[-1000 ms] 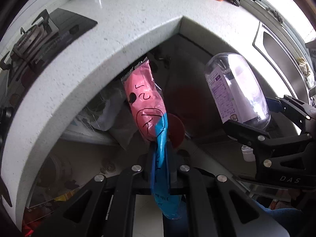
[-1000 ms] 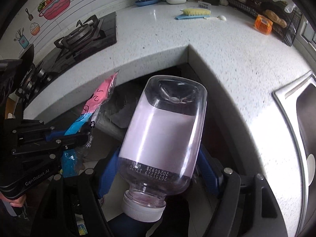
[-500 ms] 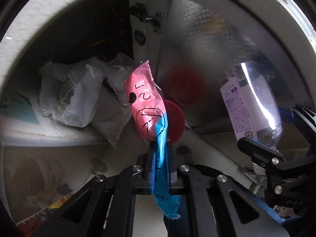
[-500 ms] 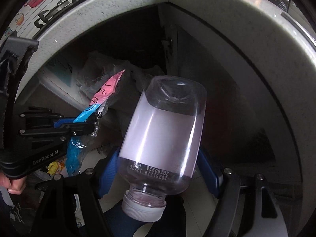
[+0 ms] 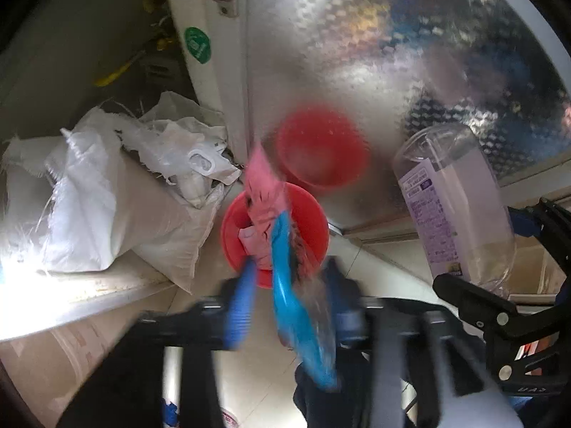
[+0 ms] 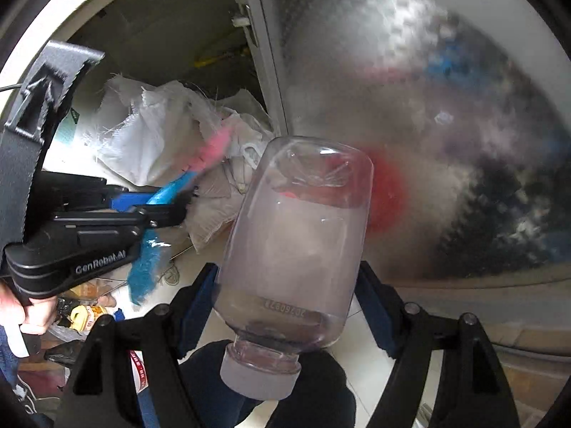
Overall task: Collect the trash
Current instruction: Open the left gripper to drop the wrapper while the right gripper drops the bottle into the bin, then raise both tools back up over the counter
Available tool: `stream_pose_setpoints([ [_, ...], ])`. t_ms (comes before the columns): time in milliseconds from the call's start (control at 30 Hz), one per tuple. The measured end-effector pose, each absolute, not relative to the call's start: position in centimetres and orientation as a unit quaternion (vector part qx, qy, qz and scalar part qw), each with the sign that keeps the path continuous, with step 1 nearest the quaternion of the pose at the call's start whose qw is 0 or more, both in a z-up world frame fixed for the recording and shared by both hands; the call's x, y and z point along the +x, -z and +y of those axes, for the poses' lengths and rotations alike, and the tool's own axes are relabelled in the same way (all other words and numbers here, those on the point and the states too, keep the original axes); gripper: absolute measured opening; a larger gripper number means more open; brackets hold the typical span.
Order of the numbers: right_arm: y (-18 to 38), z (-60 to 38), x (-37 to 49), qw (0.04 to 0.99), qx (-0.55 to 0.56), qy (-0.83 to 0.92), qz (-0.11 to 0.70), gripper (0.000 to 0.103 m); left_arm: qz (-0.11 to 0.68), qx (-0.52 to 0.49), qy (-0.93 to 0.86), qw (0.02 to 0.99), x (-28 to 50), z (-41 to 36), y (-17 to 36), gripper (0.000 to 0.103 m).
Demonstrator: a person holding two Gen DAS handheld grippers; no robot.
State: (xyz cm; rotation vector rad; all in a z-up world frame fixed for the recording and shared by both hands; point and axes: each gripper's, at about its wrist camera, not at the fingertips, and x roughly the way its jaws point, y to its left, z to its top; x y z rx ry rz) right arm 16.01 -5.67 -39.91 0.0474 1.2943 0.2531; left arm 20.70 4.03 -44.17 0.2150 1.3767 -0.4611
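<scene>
A pink and blue plastic wrapper hangs between the spread fingers of my left gripper, its pink end over a small red bin on the floor under the counter. The fingers are blurred and apart; the wrapper looks loose. The wrapper also shows in the right wrist view beside the left gripper. My right gripper is shut on a clear plastic bottle with a pale label, cap toward me. The bottle also shows in the left wrist view, right of the bin.
White woven sacks lie piled in the open cabinet to the left of the bin. A shiny metal cabinet door stands behind the bin and reflects it. Pale floor tiles lie below, with clutter at the left.
Both grippers have moved down from counter level into the space under the counter, close to the red bin. My left gripper's fingers have spread apart and the wrapper has slipped from their grip.
</scene>
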Motion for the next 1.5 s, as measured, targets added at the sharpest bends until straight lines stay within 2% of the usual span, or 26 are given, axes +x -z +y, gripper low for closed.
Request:
stream_pose_setpoints([
  [33,40.0,-5.8,16.0,0.791,0.021,-0.116,0.601,0.073,0.627,0.101,0.209,0.744,20.8,3.9,44.2,0.063],
  [133,40.0,-6.0,15.9,0.79,0.019,-0.114,0.603,0.073,0.628,0.103,0.205,0.743,21.1,3.8,44.3,0.074],
  [600,37.8,-4.9,16.6,0.775,-0.014,-0.176,0.606,0.073,0.635,0.074,0.14,0.756,19.0,8.8,40.6,0.077],
  [933,39.7,-1.9,17.9,0.76,-0.058,-0.217,0.61,0.073,0.638,0.041,0.091,0.764,17.9,12.9,42.2,0.082],
  [1233,42.1,-0.5,18.7,0.743,-0.09,-0.219,0.626,0.074,0.64,0.029,0.068,0.765,17.2,14.5,42.9,0.082],
  [1267,42.1,-0.7,18.7,0.743,-0.086,-0.215,0.628,0.079,0.639,0.032,0.066,0.766,17.1,14.5,42.8,0.082],
  [1300,42.0,-0.9,18.7,0.745,-0.083,-0.21,0.628,0.088,0.638,0.033,0.064,0.766,17.0,14.5,42.5,0.082],
  [1367,41.5,-1.1,18.6,0.744,-0.072,-0.211,0.63,0.095,0.635,0.03,0.064,0.769,16.6,14.5,41.5,0.082],
  [1500,39.3,-1.3,18.0,0.747,-0.074,-0.206,0.628,0.096,0.628,0.03,0.064,0.775,16.0,14.5,38.6,0.083],
])
